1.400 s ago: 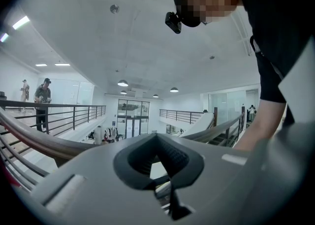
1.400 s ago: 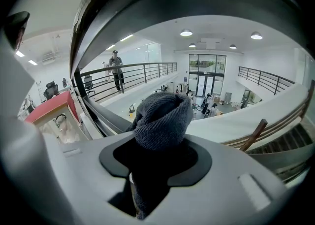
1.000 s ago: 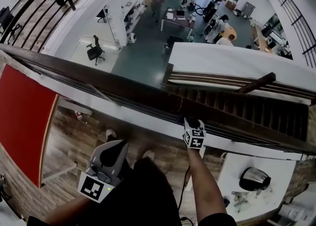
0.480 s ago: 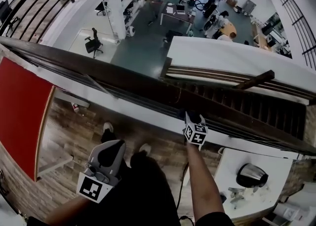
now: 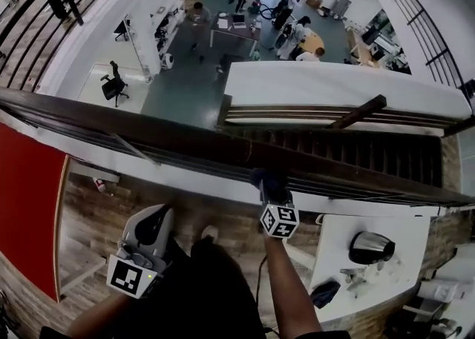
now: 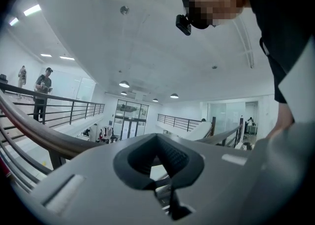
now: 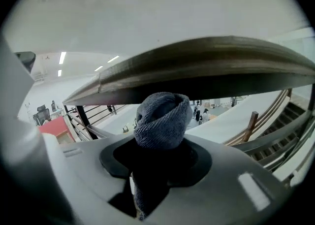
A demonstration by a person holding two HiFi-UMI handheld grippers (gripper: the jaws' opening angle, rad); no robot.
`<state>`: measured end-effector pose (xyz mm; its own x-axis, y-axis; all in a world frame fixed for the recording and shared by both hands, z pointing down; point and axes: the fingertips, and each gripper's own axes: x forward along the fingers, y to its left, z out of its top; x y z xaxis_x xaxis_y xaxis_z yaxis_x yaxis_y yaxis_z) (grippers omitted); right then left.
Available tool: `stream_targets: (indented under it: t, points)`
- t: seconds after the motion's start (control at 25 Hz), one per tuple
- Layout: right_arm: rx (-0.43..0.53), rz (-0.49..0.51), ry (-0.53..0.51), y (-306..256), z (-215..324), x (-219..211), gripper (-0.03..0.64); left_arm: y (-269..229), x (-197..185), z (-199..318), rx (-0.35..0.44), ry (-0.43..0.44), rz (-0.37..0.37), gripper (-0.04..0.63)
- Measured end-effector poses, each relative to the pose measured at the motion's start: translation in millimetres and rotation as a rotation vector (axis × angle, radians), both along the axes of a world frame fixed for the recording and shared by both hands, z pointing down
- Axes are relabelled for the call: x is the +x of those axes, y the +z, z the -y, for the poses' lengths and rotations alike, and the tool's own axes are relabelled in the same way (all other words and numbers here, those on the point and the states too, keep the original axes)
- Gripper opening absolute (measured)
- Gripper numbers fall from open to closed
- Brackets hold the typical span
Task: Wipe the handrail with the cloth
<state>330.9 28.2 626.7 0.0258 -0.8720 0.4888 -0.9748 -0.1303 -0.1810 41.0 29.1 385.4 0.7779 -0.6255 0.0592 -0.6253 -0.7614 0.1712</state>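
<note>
An open atrium drops away beyond the dark wooden handrail (image 5: 148, 133), which crosses the head view from left to right. Far below it lie desks and small figures of people (image 5: 297, 30), too small to make out in detail. A staircase (image 5: 356, 153) descends just beyond the handrail's right half.

On the near side of the handrail, a red panel (image 5: 26, 196) is cut off by the left edge. A white table (image 5: 386, 278) with a shiny kettle (image 5: 369, 247) sits below its right end.

The right gripper (image 5: 271, 189) reaches up to the handrail's near edge, pinching a grey knitted cloth (image 5: 266, 178). From above, the cloth is only a dark lump against the rail.

In the right gripper view, the cloth (image 7: 163, 115) bulges out of the jaws in a rolled bunch just under the handrail (image 7: 206, 64). Whether the two touch cannot be told.

The left gripper (image 5: 154, 220) hangs well back from the handrail, close to the person's dark clothing. Its jaws are pressed together with nothing between them.
</note>
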Motion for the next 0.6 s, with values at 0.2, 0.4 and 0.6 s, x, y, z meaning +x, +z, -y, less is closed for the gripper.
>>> stream_targets:
  t: [0.2,0.4,0.6]
  points:
    - [0.058,-0.034,0.022,-43.4,-20.8,-17.0,0.15,-15.6,-3.4,15.1,0.063,0.023,-0.003,0.0]
    - [0.188,0.005,0.083,-96.3,-37.7,-26.4,0.147,-22.1,-4.5,25.7,0.116,0.077,-0.028,0.0]
    - [0.26,-0.06,0.101,-143.7,-50.6,-43.5,0.147,-26.7,-8.7,31.2,0.116,0.102,-0.075,0.0]
